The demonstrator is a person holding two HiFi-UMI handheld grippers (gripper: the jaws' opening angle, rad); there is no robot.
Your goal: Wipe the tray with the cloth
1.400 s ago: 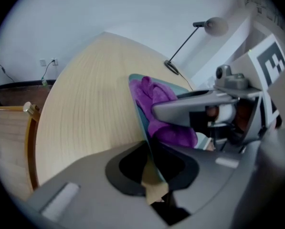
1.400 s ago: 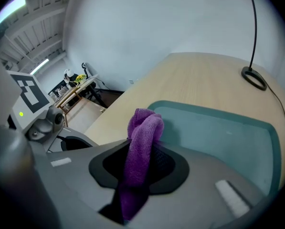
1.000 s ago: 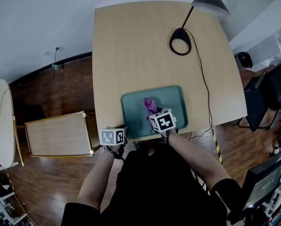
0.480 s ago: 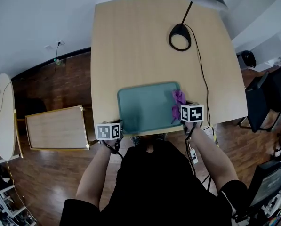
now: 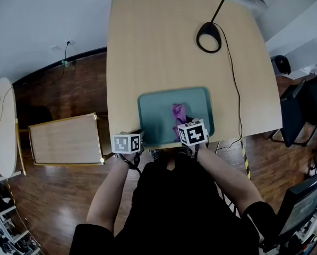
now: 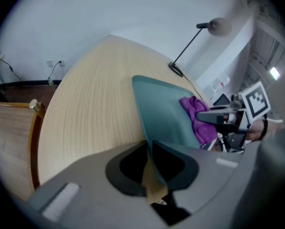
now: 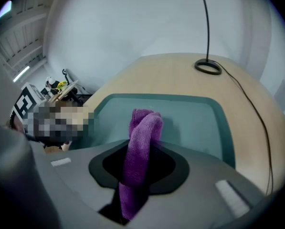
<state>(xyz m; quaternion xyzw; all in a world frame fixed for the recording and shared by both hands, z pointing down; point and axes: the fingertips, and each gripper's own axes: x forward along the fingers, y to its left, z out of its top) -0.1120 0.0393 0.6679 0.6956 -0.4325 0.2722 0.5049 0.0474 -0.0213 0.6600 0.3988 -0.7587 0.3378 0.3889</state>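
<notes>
Pale wood tabletop (image 5: 163, 41) fills the head view, with dark floor around it and a black lamp (image 5: 210, 37) standing far ahead of both tools. The teal tray (image 5: 158, 108) lies at the near edge. The left tool (image 5: 138, 135) sits at the tray's near left corner. The right tool (image 5: 182, 124) is over the near right part of the tray, with the purple cloth (image 5: 178, 112) lying on the tray floor just ahead of it. Half a second ago the cloth was out at the tray's right rim, and half a second before that it was near the middle. One stroke has therefore gone out and come back, while the left tool has kept its corner.

From the left gripper view, the left tool (image 6: 149, 149) has its jaws nearly together, pinching the tray (image 6: 163, 106) rim between them. The cloth (image 6: 198, 116) and the right tool (image 6: 228, 116) lie off to its right.

From the right gripper view, the right tool (image 7: 138, 163) is clamped on the cloth (image 7: 144, 125), which stands up in a twisted fold between the jaws. The tray (image 7: 195, 118) floor spreads ahead of it.

Wiping looks well under way. The right half has probably been covered, and the part nearest the left tool likely remains.
</notes>
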